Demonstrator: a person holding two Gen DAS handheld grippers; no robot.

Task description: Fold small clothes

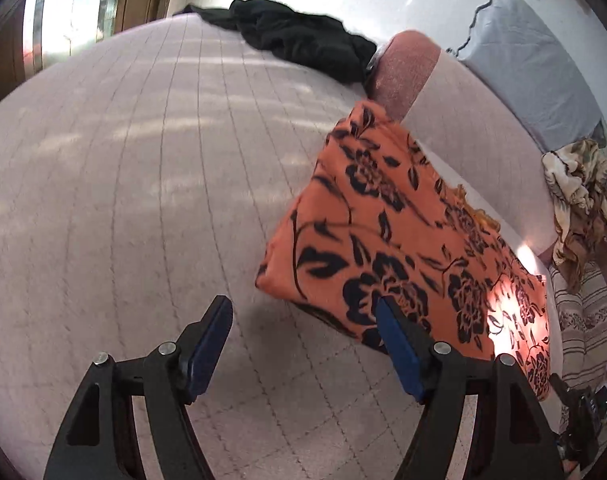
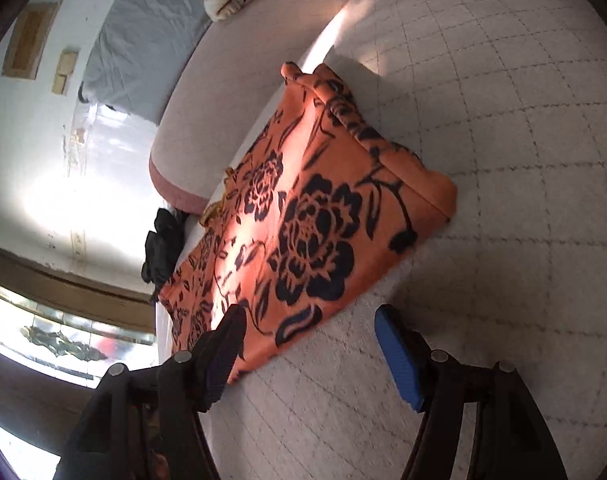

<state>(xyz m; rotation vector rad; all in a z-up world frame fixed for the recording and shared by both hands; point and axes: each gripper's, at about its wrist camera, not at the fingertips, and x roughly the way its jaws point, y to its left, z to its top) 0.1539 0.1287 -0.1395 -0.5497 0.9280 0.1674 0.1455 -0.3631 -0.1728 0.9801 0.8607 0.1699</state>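
On pale quilted bed (image 1: pixel 123 180), folded orange black-flowered cloth (image 1: pixel 387 232) lies free; left claw (image 1: pixel 303 344) and right claw (image 2: pixel 309 344) both released, a careless nudge could undo folds

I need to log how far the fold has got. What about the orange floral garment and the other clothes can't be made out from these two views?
- Orange floral garment: its layers underneath are hidden by its own top face in both views; in the left wrist view its near edge sits behind the left gripper finger.
- Black garment: crumpled, type unreadable; mostly hidden in the right wrist view.
- Patterned cloth: cut off at the frame edge.
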